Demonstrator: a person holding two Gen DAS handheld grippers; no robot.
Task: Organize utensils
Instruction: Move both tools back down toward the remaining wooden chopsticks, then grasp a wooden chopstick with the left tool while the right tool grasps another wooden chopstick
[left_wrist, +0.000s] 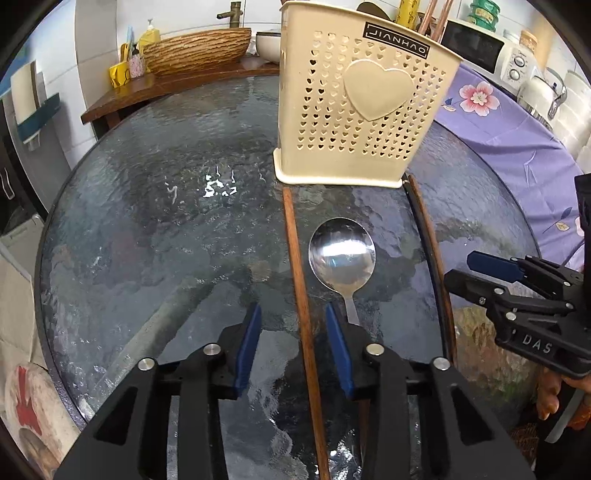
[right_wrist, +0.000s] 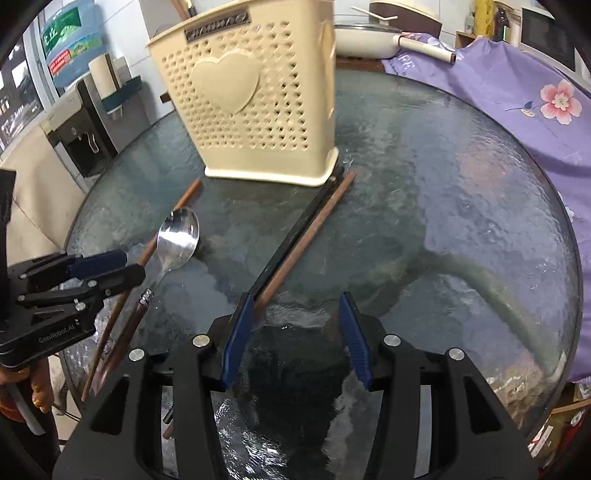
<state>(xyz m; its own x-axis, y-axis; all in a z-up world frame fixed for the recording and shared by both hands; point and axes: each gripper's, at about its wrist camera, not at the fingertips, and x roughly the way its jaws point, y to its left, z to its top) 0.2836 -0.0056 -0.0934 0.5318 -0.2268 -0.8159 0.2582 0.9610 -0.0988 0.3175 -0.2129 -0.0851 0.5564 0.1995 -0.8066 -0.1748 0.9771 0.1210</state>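
Note:
A cream perforated utensil holder (left_wrist: 354, 110) (right_wrist: 251, 99) stands at the far side of the round glass table (left_wrist: 166, 240), with a few chopsticks in it. In front of it lie a steel spoon (left_wrist: 341, 254) (right_wrist: 177, 240), a single brown chopstick (left_wrist: 297, 266) (right_wrist: 147, 251), and a dark and a brown chopstick side by side (left_wrist: 430, 243) (right_wrist: 295, 236). My left gripper (left_wrist: 293, 332) (right_wrist: 133, 266) is low over the table and open. The single chopstick runs between its blue pads, touching neither. The spoon's handle passes under its right finger. My right gripper (right_wrist: 297, 325) (left_wrist: 458, 268) is open and empty, with the chopstick pair ending beside its left finger.
A purple flowered cloth (left_wrist: 509, 140) (right_wrist: 517, 85) covers the surface to the right. Behind are a wicker basket (left_wrist: 195, 51), a microwave (left_wrist: 480, 48) and a white pan (right_wrist: 365, 40). A water dispenser (right_wrist: 77, 136) stands left of the table. The table's left half is bare glass.

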